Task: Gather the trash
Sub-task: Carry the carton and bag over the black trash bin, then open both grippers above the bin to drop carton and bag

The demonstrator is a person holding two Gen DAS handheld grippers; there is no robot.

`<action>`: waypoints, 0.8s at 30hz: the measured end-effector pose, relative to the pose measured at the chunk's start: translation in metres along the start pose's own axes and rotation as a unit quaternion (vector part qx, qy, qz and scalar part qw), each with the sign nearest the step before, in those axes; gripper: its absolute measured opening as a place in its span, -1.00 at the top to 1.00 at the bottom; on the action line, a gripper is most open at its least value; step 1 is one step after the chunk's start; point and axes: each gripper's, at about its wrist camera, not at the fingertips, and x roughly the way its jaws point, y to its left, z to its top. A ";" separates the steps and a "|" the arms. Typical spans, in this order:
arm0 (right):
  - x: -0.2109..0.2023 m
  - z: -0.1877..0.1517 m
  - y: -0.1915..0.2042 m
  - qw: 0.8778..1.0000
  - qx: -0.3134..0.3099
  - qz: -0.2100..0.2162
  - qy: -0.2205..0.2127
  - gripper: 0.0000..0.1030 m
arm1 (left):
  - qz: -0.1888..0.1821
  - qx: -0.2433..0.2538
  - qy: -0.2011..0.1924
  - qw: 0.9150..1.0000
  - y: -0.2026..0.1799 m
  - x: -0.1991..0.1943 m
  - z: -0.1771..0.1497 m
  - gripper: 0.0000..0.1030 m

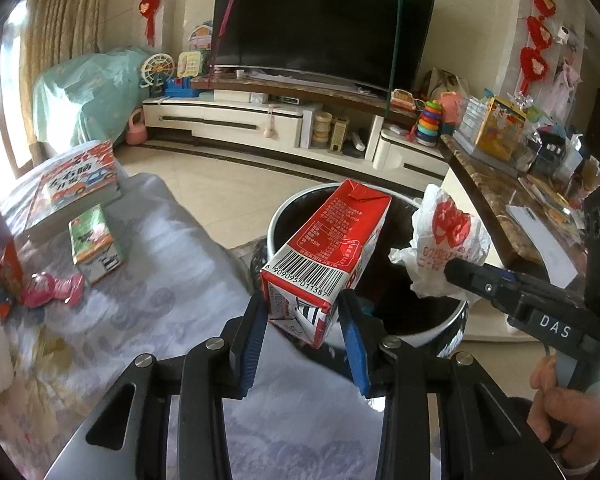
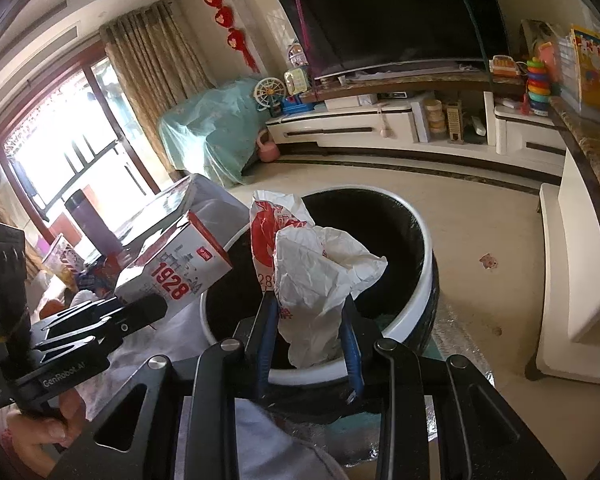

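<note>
My left gripper (image 1: pixel 305 312) is shut on a red and white drink carton (image 1: pixel 328 248), held tilted over the near-left rim of a round bin (image 1: pixel 284 208) with a white rim and a dark inside. The same carton (image 2: pixel 172 272) shows at the left of the right wrist view. My right gripper (image 2: pixel 310 336) is shut on a crumpled white plastic bag with red print (image 2: pixel 316 276), which hangs over the bin (image 2: pixel 416 300). From the left wrist camera that bag (image 1: pixel 444 248) sits at the bin's right side, pinched by the right gripper (image 1: pixel 456 270).
A cloth-covered surface (image 1: pixel 160 280) at left carries books (image 1: pixel 76 184), a small green box (image 1: pixel 94 244) and wrappers. A marble-topped table (image 1: pixel 496 196) crowded with items stands to the right. A TV stand (image 1: pixel 260 120) runs along the far wall. A hand (image 1: pixel 560 400) grips the right tool.
</note>
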 end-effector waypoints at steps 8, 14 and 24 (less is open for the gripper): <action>0.008 0.010 -0.003 1.000 -0.008 -0.009 0.002 0.39 | 0.002 0.006 0.009 1.000 -0.008 0.019 0.013 0.31; 0.014 0.016 -0.009 1.000 -0.009 -0.016 0.004 0.37 | 0.000 0.009 0.021 1.000 -0.014 0.034 0.019 0.30; 0.017 0.018 -0.010 1.000 -0.010 -0.022 0.009 -0.21 | -0.006 0.005 0.009 1.000 -0.014 0.030 0.021 -0.10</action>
